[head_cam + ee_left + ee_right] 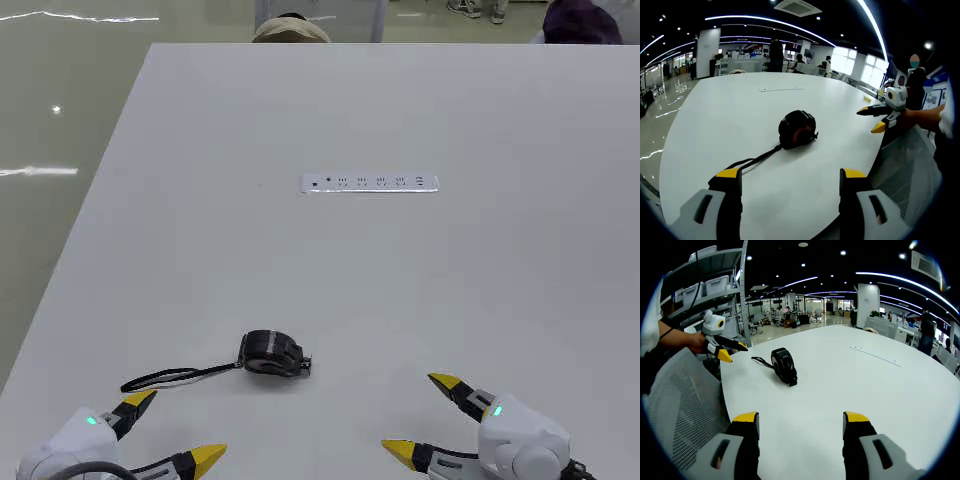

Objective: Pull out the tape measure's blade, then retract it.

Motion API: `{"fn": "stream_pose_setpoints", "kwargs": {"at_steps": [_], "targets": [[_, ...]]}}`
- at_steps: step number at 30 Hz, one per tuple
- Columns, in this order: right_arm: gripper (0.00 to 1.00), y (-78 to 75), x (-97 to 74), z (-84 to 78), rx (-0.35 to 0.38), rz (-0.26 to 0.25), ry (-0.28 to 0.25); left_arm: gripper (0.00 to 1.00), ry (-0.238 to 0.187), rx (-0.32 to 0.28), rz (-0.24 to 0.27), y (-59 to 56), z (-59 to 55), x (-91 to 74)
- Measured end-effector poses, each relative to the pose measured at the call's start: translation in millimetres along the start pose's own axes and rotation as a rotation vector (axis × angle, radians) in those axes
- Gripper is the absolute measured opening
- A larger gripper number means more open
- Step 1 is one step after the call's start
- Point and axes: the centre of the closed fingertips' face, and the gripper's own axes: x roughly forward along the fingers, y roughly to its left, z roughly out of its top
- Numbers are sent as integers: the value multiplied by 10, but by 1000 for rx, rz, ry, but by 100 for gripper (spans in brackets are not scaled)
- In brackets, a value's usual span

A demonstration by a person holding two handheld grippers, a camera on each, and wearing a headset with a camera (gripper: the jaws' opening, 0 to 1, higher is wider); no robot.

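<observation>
Nothing is yet done: the black, round-cased tape measure [272,353] lies untouched on the white tabletop [420,270], its blade not drawn out. The left gripper [175,427] and right gripper [420,415] are held wide open and empty, near it on either side.

I am finding no words, numbers or brand names that I can read anywhere. I am looking at the tape measure [271,353] and its dark case is showing no legible label. The white power strip [369,183] is carrying small dark marks, too tiny for me to make out.
</observation>
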Motion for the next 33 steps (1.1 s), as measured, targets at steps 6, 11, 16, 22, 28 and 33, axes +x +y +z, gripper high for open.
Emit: {"fn": "stream_pose_setpoints", "kwargs": {"at_steps": [6,11,16,22,28,33], "targets": [[68,1,-1,-17,6,1,2,78,2,-3,0,-4,-6,-6],[68,12,0,-28,7,2,3,78,5,1,-1,-6,-11,-5],[68,6,-2,-39,9,3,4,78,5,3,-5,-14,-5,4],[68,1,6,-39,11,4,3,78,8,8,-8,-31,3,13],[68,5,8,-41,14,5,4,78,12,10,-10,-41,-3,14],[68,7,5,-42,15,7,3,77,14,14,-13,-45,1,13]]}}
